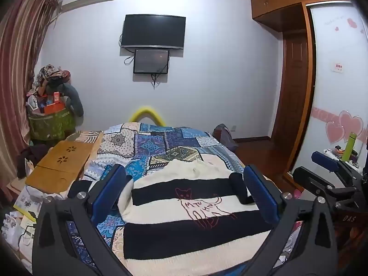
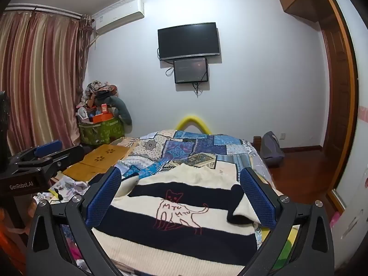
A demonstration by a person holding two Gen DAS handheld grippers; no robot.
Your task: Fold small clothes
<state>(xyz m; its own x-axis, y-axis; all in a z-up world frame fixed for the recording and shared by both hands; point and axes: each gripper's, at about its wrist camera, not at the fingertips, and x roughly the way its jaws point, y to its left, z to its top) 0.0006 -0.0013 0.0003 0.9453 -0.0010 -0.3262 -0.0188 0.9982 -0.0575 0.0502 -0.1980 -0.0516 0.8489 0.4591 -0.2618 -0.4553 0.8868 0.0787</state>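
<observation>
The striped sweater [image 2: 174, 218] lies flat on the bed [image 2: 195, 147], low in the middle of the frame. The left gripper [image 1: 184, 191] and right gripper [image 2: 181, 195] hover wide apart, holding nothing. Pinch one sleeve edge and fold it inward smoothly.

A pale lilac-white wall [image 2: 253, 80] closes the far side of the room, with a dark television [image 2: 188, 41] mounted on it and a smaller screen [image 2: 191, 70] just below, cables dangling. An air conditioner [image 2: 119, 16] sits high at the far left, beside striped pink-and-cream curtains [image 2: 39, 80]. A bed with a blue patchwork quilt [image 2: 184, 147] fills the middle. A heaped green bag [image 2: 101, 130] stands in the far left corner. At right, a wooden wardrobe [image 1: 296, 87] meets a reddish wood floor [image 2: 299, 172].
</observation>
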